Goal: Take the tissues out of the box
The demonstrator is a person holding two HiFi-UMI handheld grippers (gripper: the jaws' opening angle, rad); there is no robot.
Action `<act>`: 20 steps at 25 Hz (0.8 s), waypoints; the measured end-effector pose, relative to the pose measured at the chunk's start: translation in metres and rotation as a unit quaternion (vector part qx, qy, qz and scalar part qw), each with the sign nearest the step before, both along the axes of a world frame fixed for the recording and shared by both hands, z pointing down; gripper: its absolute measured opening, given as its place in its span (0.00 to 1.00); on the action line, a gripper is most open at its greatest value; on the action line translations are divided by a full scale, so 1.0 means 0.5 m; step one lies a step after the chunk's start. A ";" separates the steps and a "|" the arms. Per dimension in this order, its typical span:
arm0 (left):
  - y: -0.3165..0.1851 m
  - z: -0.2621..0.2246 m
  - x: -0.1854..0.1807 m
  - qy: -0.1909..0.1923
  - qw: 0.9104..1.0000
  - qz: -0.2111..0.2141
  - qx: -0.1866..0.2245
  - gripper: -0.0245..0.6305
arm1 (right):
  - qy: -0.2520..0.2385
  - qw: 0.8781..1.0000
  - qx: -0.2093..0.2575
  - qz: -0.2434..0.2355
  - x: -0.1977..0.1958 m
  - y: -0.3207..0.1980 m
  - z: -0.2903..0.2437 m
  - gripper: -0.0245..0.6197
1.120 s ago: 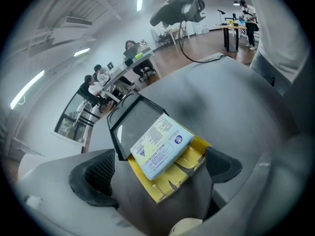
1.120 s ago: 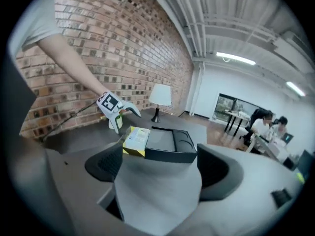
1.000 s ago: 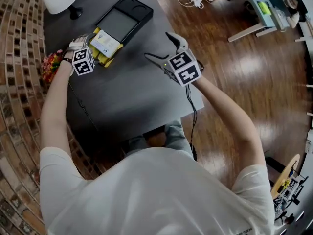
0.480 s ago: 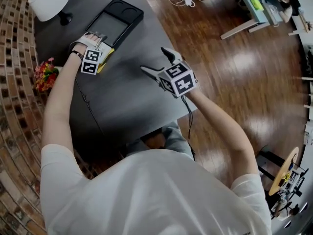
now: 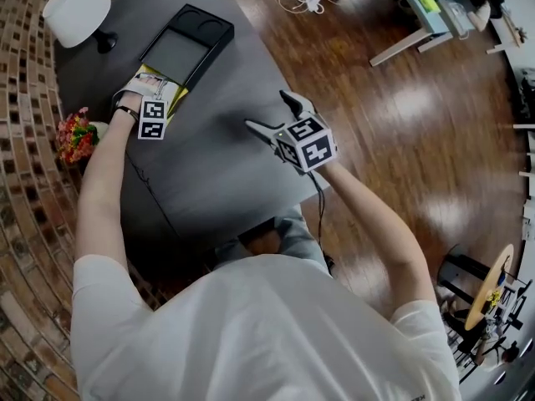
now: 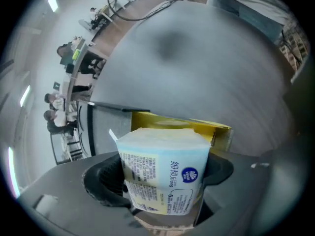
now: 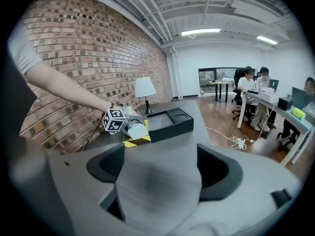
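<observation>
The tissue pack (image 6: 157,151) is a soft, squarish brick in glossy film, pale blue along its top and edges and white on its faces, pinched in slightly at the waist. On the front face are two Chinese characters followed by Latin letters that appear to read "strong", and beneath them a round dark-blue logo whose lettering is too small to read. The adjoining face carries a block of fine print, also unreadable.

The left gripper (image 6: 161,178) is closing and is clenched on the pack, a pad pressing each side. It holds the pack at the open mouth of the yellow box (image 6: 197,127); whether the bottom has left the box cannot be told. The box lies on the grey table (image 5: 217,157) in its far half, toward the left edge by the brick wall, touching the near side of a black tray (image 5: 185,44). A white lamp (image 5: 77,11) stands at the far left corner, and a bunch of flowers (image 5: 73,134) sits at the left edge.

The right gripper (image 7: 157,173) hangs over the table near its right edge, jaws spread wide and holding nothing.
</observation>
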State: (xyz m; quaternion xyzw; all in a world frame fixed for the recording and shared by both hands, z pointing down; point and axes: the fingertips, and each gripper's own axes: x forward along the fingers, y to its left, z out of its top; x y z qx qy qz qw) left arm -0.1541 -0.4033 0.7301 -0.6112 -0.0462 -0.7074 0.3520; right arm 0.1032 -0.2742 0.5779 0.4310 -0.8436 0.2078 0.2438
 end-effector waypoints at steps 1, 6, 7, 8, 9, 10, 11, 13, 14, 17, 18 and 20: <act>-0.002 -0.017 -0.014 0.014 1.000 -0.024 0.009 0.67 | -0.005 1.000 0.003 0.001 -0.005 0.001 -0.007 0.75; -0.013 -0.166 -0.056 0.168 0.965 -0.187 0.080 0.67 | -0.022 0.999 0.029 -0.005 -0.023 0.021 -0.046 0.75; -0.011 -0.204 -0.066 0.212 0.946 -0.224 0.097 0.67 | -0.021 0.999 0.038 -0.012 -0.029 0.026 -0.052 0.75; -0.007 -0.243 -0.076 0.259 0.923 -0.262 0.113 0.67 | -0.020 0.998 0.048 -0.021 -0.038 0.030 -0.059 0.75; 0.002 -0.283 -0.086 0.307 0.895 -0.299 0.125 0.67 | -0.019 0.998 0.056 -0.029 -0.048 0.033 -0.065 0.75; 0.014 -0.321 -0.095 0.353 0.864 -0.333 0.134 0.67 | -0.021 0.997 0.064 -0.035 -0.058 0.036 -0.073 0.75; 0.029 -0.356 -0.105 0.397 0.832 -0.363 0.139 0.67 | -0.024 0.996 0.072 -0.040 -0.068 0.038 -0.082 0.75; 0.065 -0.419 -0.127 0.471 0.767 -0.409 0.150 0.67 | -0.034 0.994 0.094 -0.048 -0.090 0.037 -0.109 0.75; 0.085 -0.448 -0.139 0.504 0.736 -0.425 0.155 0.67 | -0.041 0.992 0.108 -0.052 -0.101 0.034 -0.125 0.75; 0.157 -0.511 -0.173 0.582 0.653 -0.457 0.161 0.67 | -0.064 0.985 0.151 -0.060 -0.132 0.036 -0.175 0.75; 0.185 -0.527 -0.180 0.603 0.630 -0.461 0.162 0.67 | -0.072 0.982 0.166 -0.061 -0.142 0.040 -0.191 0.75; 0.241 -0.559 -0.188 0.640 0.591 -0.463 0.167 0.67 | -0.082 0.976 0.196 -0.056 -0.157 0.050 -0.221 0.75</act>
